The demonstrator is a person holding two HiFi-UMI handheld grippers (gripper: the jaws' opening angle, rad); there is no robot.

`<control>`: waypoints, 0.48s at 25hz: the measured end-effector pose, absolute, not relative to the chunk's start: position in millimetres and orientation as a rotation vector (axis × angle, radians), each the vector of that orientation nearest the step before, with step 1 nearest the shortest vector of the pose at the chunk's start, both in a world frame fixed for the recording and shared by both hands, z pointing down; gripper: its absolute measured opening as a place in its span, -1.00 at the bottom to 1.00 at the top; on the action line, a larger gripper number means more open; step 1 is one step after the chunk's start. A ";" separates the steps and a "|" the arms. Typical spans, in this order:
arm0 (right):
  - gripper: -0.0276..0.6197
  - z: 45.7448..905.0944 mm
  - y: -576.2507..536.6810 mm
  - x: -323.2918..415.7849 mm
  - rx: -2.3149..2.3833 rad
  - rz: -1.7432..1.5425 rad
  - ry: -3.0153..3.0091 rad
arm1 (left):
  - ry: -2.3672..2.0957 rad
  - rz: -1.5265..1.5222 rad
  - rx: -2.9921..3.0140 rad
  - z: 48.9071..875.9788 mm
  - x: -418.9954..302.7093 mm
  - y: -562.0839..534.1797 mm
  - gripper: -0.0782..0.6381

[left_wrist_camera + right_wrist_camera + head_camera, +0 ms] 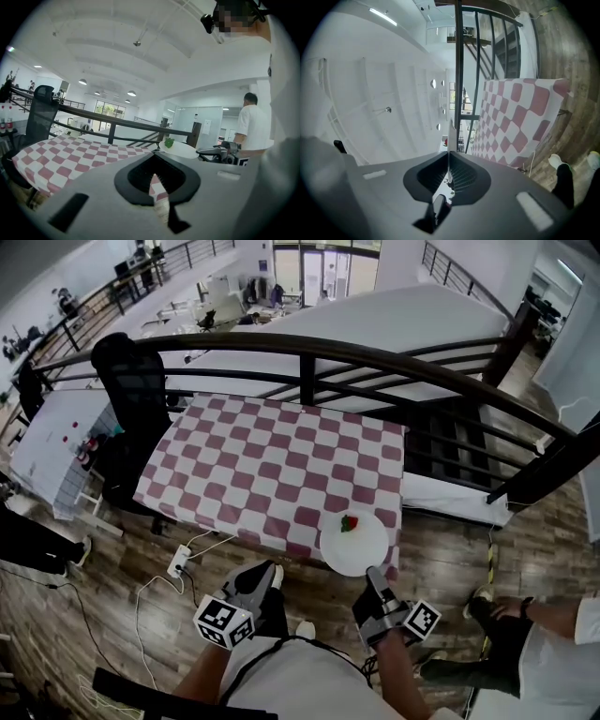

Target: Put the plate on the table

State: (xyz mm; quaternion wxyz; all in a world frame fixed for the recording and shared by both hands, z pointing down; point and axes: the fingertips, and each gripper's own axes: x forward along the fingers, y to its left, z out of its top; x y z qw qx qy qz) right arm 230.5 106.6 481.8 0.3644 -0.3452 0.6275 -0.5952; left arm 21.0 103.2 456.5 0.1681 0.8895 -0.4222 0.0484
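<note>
1. White plate (358, 547), in the head view, is sitting at the near right corner of the bench (253, 465), and its near rim seems to be hanging past the checked cloth. The right hand-held gripper (373, 576) is clamping that rim. Letting go here is risking a tip onto the wooden floor (450, 549). A small red fruit (349, 522) is lying on the plate.
2. In the left gripper view, the left hand-held gripper (153, 164) is keeping its jaws together on nothing, with the plate (185, 150) off to its right. It is giving no support, so one rim pinch is probably carrying everything.
3. In the right gripper view, the right hand-held gripper (449, 161) is pinching the plate (451, 136) edge-on. So narrow a hold is inviting a slip or a swivel, and the fruit rolling off.
</note>
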 end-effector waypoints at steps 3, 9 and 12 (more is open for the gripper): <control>-0.85 483.3 93.6 230.2 -0.904 -1.519 1.609 | -1.173 0.141 2.541 460.0 21.3 85.6 -0.76; -0.86 483.1 57.2 220.3 -0.932 -1.499 1.607 | -1.133 0.129 2.572 457.7 12.1 38.1 -0.76; -0.85 483.5 31.5 211.6 -0.943 -1.490 1.601 | -1.110 0.136 2.579 460.7 5.9 9.9 -0.76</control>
